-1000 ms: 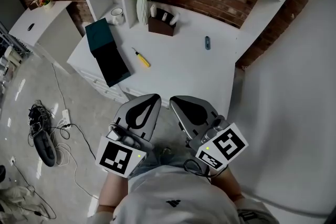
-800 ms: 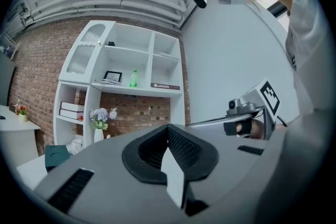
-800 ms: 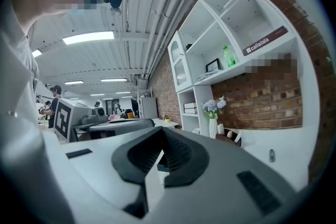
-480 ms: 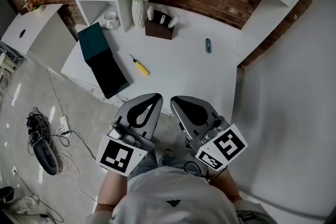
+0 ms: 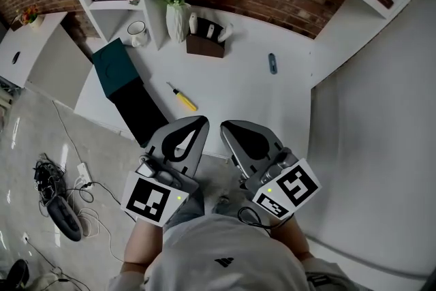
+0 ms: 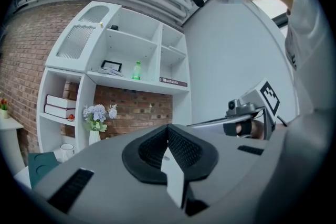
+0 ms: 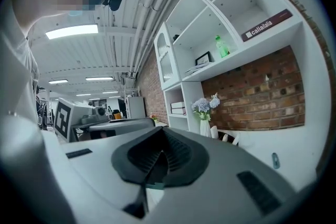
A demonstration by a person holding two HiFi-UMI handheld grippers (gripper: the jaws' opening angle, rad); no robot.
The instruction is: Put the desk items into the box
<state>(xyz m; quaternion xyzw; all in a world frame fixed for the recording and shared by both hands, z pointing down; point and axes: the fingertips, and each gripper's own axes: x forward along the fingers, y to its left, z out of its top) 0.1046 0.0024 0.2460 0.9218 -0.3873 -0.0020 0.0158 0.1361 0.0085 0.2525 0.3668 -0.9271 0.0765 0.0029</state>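
A: Where do the desk items lie from the jaws?

B: Furthest left, the dark teal box [image 5: 112,66] sits open at the left edge of the white surface [image 5: 231,88], with its black half nearer the person. Just right of it lies the yellow tool [image 5: 182,97], a small screwdriver or cutter by the look. It has a yellow handle and a dark tip, and its long axis slants from far-left to near-right.

A: Which gripper is nearer to it?

B: The left gripper [image 5: 194,125], I'd judge. The tool lies ahead of it and a touch to the left, not touching. Its jaws are pressed together on nothing. The right gripper [image 5: 233,127] beside it is likewise clenched and empty.

A: And further right?

B: A slim blue item [image 5: 272,63], perhaps a pen or clip, lies well ahead of the right jaws. It points roughly away from the person.
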